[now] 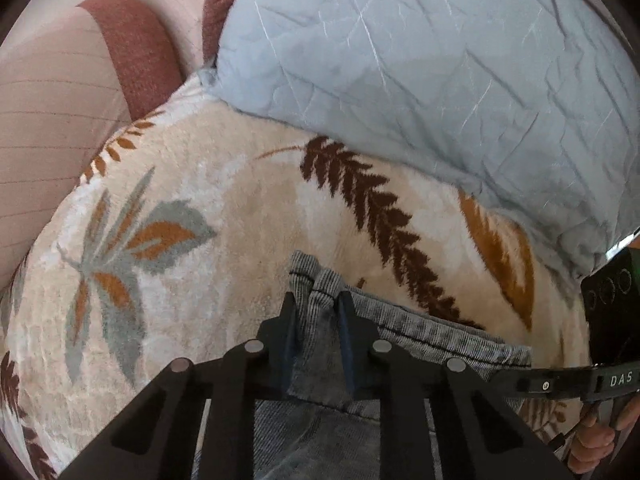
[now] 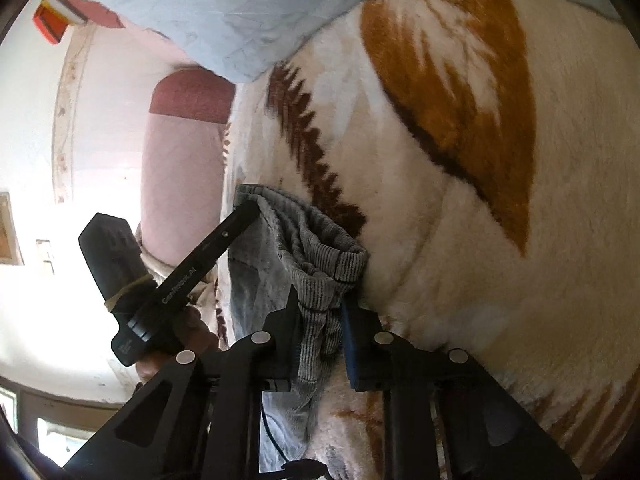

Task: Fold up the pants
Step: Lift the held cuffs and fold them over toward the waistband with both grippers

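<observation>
While spread on the leaf-print blanket (image 1: 224,216) near the pale blue pillow (image 1: 420,60), grey corduroy pants (image 1: 432,332) look soft, light, limp, likely to sag; best taken at ribbed hem corners. Left gripper (image 1: 318,300) clamped on one bunched corner. Right gripper (image 2: 320,300) pinched tight on the other corner, cloth gathered between the pads.

The right gripper's black side bar (image 1: 576,382) reads "DAS", and the left gripper's bar (image 2: 188,276) carries lettering resembling "GenRobot.AI".
</observation>
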### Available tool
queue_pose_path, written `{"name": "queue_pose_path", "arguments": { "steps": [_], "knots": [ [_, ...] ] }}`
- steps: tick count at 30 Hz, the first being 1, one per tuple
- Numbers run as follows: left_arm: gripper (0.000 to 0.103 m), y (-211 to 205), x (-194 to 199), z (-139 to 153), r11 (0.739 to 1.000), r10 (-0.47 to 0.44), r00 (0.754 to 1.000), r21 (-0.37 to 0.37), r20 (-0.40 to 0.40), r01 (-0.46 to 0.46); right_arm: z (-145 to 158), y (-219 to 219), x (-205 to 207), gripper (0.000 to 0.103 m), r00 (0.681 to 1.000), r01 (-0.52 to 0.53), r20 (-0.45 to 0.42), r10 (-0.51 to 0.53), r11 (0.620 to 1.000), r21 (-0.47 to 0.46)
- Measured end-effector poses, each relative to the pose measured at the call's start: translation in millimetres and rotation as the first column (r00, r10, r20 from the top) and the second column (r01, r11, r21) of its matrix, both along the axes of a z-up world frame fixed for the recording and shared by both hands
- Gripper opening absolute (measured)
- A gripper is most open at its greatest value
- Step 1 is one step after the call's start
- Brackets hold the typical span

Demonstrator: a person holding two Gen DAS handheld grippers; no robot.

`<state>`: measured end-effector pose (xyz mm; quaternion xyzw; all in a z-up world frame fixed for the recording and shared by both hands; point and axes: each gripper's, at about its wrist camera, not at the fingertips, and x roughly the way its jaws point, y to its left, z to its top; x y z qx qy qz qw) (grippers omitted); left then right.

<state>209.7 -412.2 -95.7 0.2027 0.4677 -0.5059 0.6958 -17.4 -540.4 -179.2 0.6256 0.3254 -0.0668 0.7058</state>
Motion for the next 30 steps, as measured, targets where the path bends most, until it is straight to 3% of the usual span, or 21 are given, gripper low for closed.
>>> {"name": "queue_pose_path", "arguments": {
  "steps": [10, 18, 24, 30],
  "knots": [
    [0.020, 60.4, 5.5, 58.7, 0.976, 0.115, 0.993, -0.183, -0.020, -0.117, 47.8, 23.0, 0.1, 0.014, 0.984, -0.050, 0.164, 0.064, 0.995, -0.089],
    [0.020, 126.1, 1.8, 94.6, 0.948, 0.201, 0.980, -0.253, -0.002, -0.195, 89.3, 69.6, 11.5, 0.014, 0.938, -0.146, 0.284, 0.198, 0.970, -0.193],
    [0.019, 179.9, 0.9, 95.5, 0.934, 0.261, 0.965, -0.255, 0.000, -0.252, 99.3, 122.3, 29.1, 0.014, 0.893, -0.274, 0.291, 0.344, 0.927, -0.255],
    [0.020, 227.9, 2.1, 72.0, 0.926, 0.309, 0.951, -0.222, -0.018, -0.306, 88.4, 175.3, 48.6, 0.014, 0.855, -0.399, 0.234, 0.463, 0.875, -0.275]
  ]
}}
